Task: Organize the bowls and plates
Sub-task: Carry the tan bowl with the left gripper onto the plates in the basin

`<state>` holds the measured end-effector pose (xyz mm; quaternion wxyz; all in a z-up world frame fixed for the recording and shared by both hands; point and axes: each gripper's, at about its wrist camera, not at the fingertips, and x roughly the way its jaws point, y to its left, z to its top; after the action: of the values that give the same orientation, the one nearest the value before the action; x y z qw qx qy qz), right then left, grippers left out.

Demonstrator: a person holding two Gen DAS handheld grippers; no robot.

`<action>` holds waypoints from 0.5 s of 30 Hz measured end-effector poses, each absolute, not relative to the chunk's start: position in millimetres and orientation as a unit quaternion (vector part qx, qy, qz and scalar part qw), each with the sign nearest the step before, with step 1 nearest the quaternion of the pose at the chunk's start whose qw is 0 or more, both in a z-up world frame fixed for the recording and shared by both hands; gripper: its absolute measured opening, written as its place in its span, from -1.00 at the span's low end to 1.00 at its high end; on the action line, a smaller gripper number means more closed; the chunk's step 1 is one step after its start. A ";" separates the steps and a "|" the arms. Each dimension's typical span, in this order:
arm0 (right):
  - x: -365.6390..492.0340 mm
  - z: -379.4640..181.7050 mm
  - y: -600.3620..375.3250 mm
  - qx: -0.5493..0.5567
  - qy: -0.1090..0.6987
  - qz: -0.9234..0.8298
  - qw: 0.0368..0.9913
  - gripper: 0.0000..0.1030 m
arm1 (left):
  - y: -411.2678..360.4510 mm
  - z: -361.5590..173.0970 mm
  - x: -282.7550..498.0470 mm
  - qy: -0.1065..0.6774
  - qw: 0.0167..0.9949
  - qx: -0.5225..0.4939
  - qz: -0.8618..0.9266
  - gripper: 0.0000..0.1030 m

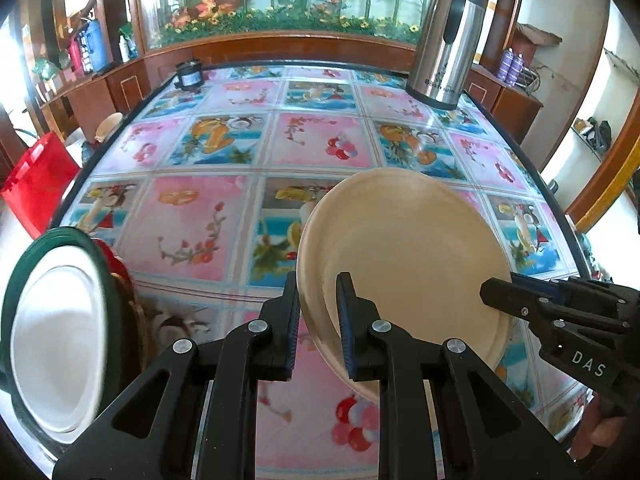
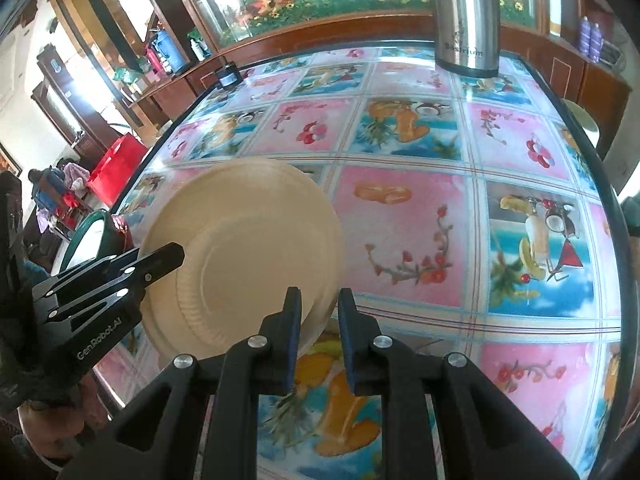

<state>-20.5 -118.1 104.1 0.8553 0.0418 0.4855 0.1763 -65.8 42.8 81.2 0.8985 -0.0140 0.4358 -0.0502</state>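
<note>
A beige plate (image 1: 404,256) hangs tilted above the fruit-patterned table (image 1: 224,216), held at both sides. My left gripper (image 1: 320,320) is shut on its near-left rim. In the left wrist view my right gripper (image 1: 490,294) comes in from the right and clamps the opposite rim. In the right wrist view the beige plate (image 2: 244,264) shows its underside, with my right gripper (image 2: 320,336) shut on its edge and my left gripper (image 2: 176,256) on the far side. A white plate with a green rim (image 1: 56,340) stands on edge at the left, with something red (image 1: 108,252) behind it.
A steel thermos jug (image 1: 444,40) stands at the table's far right corner and a small black round object (image 1: 190,74) at its far left. A red bag (image 1: 36,180) sits off the left edge. The table's dark edge (image 2: 600,184) runs close on the right.
</note>
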 end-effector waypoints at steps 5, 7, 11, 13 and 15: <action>-26.2 114.6 -99.2 0.025 0.478 0.186 0.858 -0.63 | 59.2 90.9 -74.4 0.426 0.904 -0.022 -0.042 -0.67; -27.1 120.0 -91.9 0.018 0.474 0.191 0.859 -0.63 | 67.1 94.5 -77.5 0.423 0.905 -0.028 -0.040 -0.67; -28.2 128.5 -76.0 0.006 0.468 0.202 0.860 -0.63 | 84.6 102.6 -83.1 0.417 0.908 -0.039 -0.033 -0.67; -28.6 132.1 -67.4 0.000 0.465 0.207 0.861 -0.63 | 95.1 108.0 -86.9 0.411 0.910 -0.045 -0.028 -0.67; -28.9 136.0 -58.2 -0.006 0.462 0.214 0.861 -0.62 | 104.0 112.5 -90.4 0.404 0.913 -0.049 -0.023 -0.67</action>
<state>-28.9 -58.2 136.0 0.8606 -0.0064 0.4619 0.2141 -90.4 104.0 112.5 0.9130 -0.0490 0.4044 -0.0226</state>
